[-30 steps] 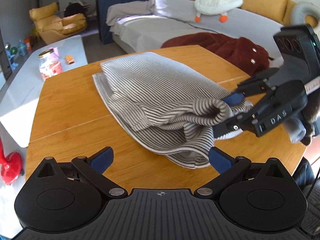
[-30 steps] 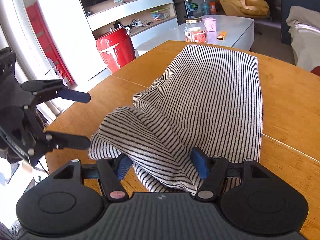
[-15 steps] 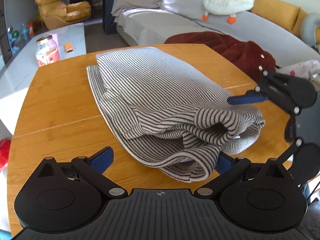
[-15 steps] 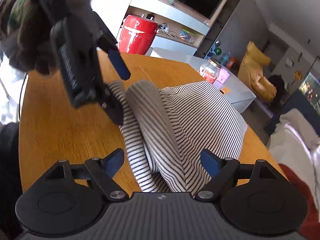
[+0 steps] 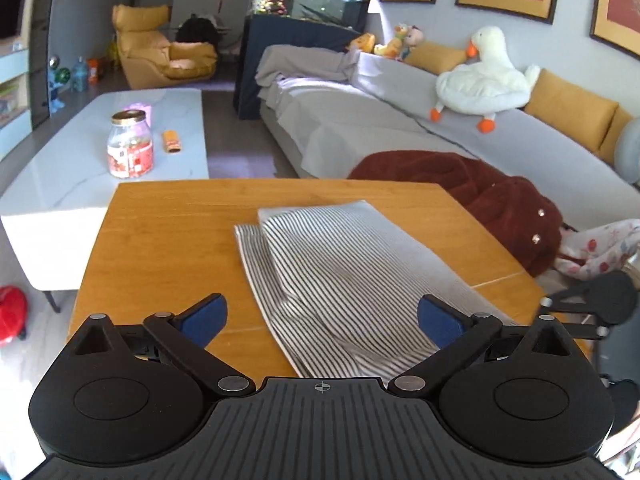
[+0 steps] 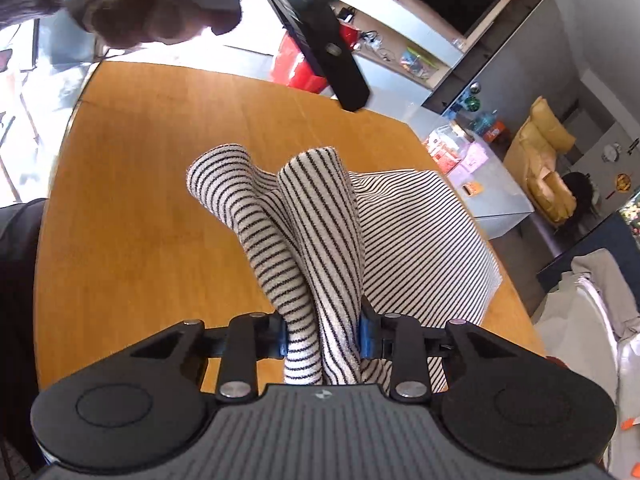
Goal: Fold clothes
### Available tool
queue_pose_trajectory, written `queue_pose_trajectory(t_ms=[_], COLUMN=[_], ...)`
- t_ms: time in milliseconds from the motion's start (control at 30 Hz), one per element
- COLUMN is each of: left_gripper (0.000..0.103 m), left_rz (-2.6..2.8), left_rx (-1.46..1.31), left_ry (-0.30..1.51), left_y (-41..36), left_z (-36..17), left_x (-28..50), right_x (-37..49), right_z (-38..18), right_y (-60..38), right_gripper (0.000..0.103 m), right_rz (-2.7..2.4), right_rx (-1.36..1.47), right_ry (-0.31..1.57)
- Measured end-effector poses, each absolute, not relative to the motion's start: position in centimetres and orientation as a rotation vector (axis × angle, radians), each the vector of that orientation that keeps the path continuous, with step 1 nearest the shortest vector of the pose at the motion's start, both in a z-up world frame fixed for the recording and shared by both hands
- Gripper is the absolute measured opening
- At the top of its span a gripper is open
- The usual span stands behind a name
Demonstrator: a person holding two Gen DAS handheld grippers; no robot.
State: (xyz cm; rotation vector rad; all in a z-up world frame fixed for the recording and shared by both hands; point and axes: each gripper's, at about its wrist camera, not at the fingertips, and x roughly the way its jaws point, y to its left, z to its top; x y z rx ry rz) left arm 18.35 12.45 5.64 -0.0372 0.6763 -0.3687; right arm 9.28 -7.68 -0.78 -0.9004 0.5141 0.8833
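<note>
Right claw (image 6: 323, 338) has re-clamped and lifted a bunched fold of the striped garment (image 5: 340, 276); the rest lies on the desk (image 5: 160, 240). Left claw (image 5: 322, 320) wide, empty, raised over the garment's near end. Maroon coat (image 5: 480, 196) beside desk, jar (image 5: 130, 144) behind.

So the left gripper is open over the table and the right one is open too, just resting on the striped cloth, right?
Not quite. The right gripper is shut on the striped cloth, as the right wrist view shows. The left gripper is indeed open over the table.
</note>
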Motion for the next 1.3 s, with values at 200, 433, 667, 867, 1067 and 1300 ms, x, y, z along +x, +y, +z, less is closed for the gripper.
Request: queue_pose_trajectory(t_ms=[200, 433, 667, 867, 1067, 1300], left_gripper=[0.1, 0.093, 0.083, 0.091, 0.094, 0.093], left_rz=[-0.424, -0.5, -0.425, -0.451, -0.67, -0.636], left_rx=[0.003, 0.036, -0.017, -0.077, -0.022, -0.01], left_ry=[0.746, 0.804, 0.783, 0.662, 0.59, 0.688], left_y=[11.6, 11.2, 16.3, 18.3, 12.2, 9.0], left_z=[2.2, -0.9, 0.9, 5.4, 7.2, 3.5], left_x=[21.4, 23.6, 21.6, 18.5, 17.1, 20.9], right_x=[6.7, 9.4, 19.1, 24.6, 24.2, 24.0], right_z=[4.1, 13.0, 8.0, 2.2, 3.1, 8.0], right_y=[-8.9, -7.3, -3.8, -2.4, -2.4, -5.9], right_gripper=[0.028, 0.027, 0.028, 0.029, 0.036, 0.083], right_rz=[0.995, 1.048, 1.181, 1.212, 1.197, 1.053], right_rx=[-0.952, -1.087, -1.126, -1.083, -1.056, -0.894], right_ry=[0.586, 0.462, 0.525, 0.58, 0.528, 0.48])
